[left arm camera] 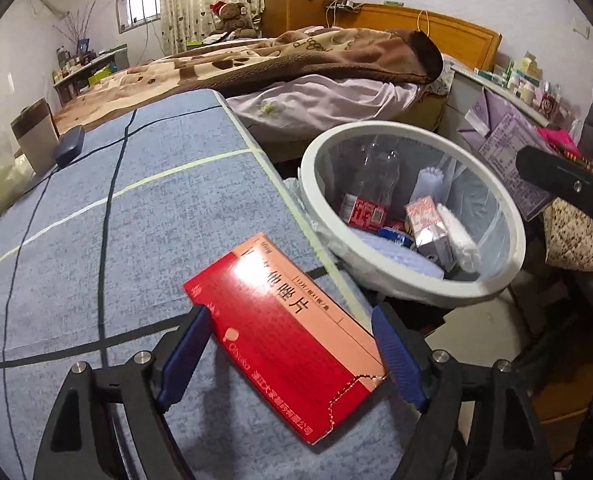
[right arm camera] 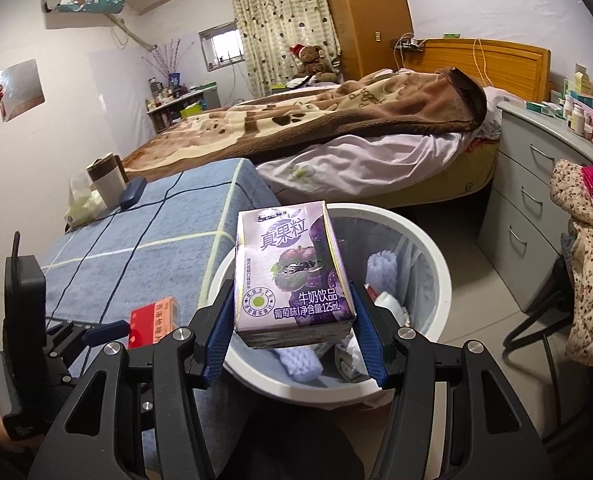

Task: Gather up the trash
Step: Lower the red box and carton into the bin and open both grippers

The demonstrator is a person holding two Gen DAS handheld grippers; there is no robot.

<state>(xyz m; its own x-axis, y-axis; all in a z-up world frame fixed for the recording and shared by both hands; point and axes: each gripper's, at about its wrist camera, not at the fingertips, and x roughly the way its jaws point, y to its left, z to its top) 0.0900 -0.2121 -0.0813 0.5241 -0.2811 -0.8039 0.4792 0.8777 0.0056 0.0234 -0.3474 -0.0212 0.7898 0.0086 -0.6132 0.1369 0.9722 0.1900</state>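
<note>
Left tool (left arm camera: 292, 354): your jaws stand spread around the red box (left arm camera: 284, 336), which lies on the table (left arm camera: 96, 240) beside the bin (left arm camera: 414, 208).
Right tool (right arm camera: 292, 336): pinching the milk carton (right arm camera: 292, 276) over the bin.
Handling: both look light, crushable cardboard; take the flat sides.
Hidden: the bin's bottom.

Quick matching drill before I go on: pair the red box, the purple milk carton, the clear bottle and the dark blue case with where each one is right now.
Things:
1. red box
2. purple milk carton
3. clear bottle
4. dark blue case

Places:
A. inside the white bin
B. clamped in the right gripper above the bin
C. flat on the blue cloth, between the open jaws of the left gripper
D. far end of the blue cloth, beside a cup

Pairs: 1-C, 2-B, 3-A, 4-D
</note>
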